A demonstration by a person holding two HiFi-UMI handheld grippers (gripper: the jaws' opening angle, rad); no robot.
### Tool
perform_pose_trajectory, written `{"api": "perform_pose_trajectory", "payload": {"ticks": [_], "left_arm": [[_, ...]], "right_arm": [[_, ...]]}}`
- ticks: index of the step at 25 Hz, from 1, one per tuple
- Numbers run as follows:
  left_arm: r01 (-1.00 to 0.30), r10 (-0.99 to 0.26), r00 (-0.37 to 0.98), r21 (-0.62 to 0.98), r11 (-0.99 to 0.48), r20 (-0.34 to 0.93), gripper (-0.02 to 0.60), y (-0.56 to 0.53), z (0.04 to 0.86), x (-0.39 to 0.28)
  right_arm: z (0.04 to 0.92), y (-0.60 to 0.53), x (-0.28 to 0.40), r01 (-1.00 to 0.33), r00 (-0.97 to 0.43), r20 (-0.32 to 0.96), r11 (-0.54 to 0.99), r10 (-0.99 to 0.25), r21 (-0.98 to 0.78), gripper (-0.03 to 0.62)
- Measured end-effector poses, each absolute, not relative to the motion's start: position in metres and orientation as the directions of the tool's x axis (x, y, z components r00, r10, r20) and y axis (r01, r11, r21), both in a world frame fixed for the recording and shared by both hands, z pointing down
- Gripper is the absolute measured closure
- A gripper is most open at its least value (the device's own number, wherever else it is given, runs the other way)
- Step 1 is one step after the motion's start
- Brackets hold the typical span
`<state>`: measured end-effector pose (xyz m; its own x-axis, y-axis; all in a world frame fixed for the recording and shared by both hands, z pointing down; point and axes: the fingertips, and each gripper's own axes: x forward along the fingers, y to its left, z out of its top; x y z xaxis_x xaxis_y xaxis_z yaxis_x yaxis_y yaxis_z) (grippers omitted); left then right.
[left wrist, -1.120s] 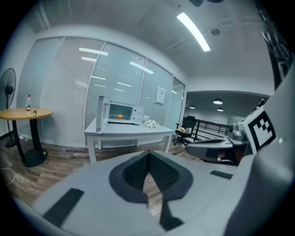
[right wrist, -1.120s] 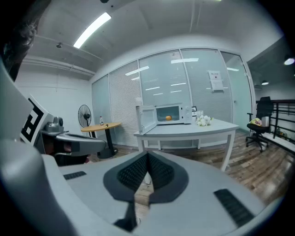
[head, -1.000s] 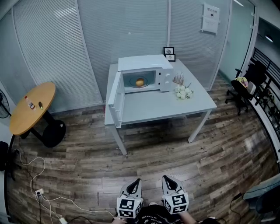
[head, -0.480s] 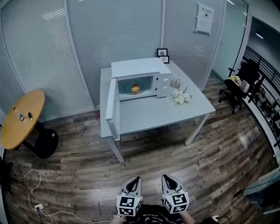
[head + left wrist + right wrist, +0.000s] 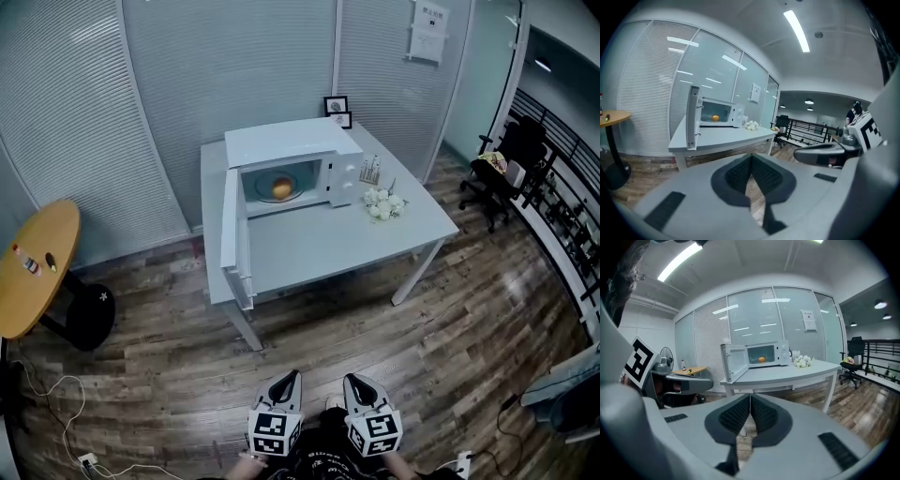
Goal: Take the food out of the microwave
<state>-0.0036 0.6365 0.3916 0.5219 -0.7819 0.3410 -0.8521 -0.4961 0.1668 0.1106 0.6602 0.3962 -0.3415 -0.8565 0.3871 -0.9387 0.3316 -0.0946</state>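
A white microwave (image 5: 292,167) stands at the back of a grey table (image 5: 319,239), its door (image 5: 232,234) swung wide open to the left. Inside lies a round orange food item (image 5: 281,188) on a plate; it also shows in the left gripper view (image 5: 715,118) and the right gripper view (image 5: 761,359). Both grippers hang low at the head view's bottom edge, far from the table above the wood floor. My left gripper (image 5: 291,380) is shut and empty. My right gripper (image 5: 354,381) is shut and empty too.
White flowers (image 5: 385,202) and a small holder (image 5: 371,172) sit right of the microwave, two framed pictures (image 5: 337,109) behind it. A round wooden table (image 5: 28,267) stands at left, office chairs (image 5: 502,167) at right, cables (image 5: 56,422) on the floor at lower left.
The table and microwave have shifted left and slightly down in the head view and look a little larger. Both grippers stay shut at the bottom edge.
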Motion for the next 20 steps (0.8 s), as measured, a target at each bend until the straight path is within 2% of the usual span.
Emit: {"api": "perform_pose_trajectory", "payload": {"ticks": [6, 20], "left_arm": [[-0.861, -0.787, 0.507, 0.164, -0.481, 0.350, 0.574, 0.610, 0.397, 0.003], [-0.926, -0.839, 0.379, 0.153, -0.346, 0.391, 0.574, 0.507, 0.399, 0.008]], "right_arm": [[0.396, 0.625, 0.117, -0.933, -0.358, 0.375, 0.348, -0.855, -0.096, 0.588], [0.399, 0.496, 0.129, -0.877, -0.476, 0.374, 0.462, -0.796, -0.132, 0.588]]}}
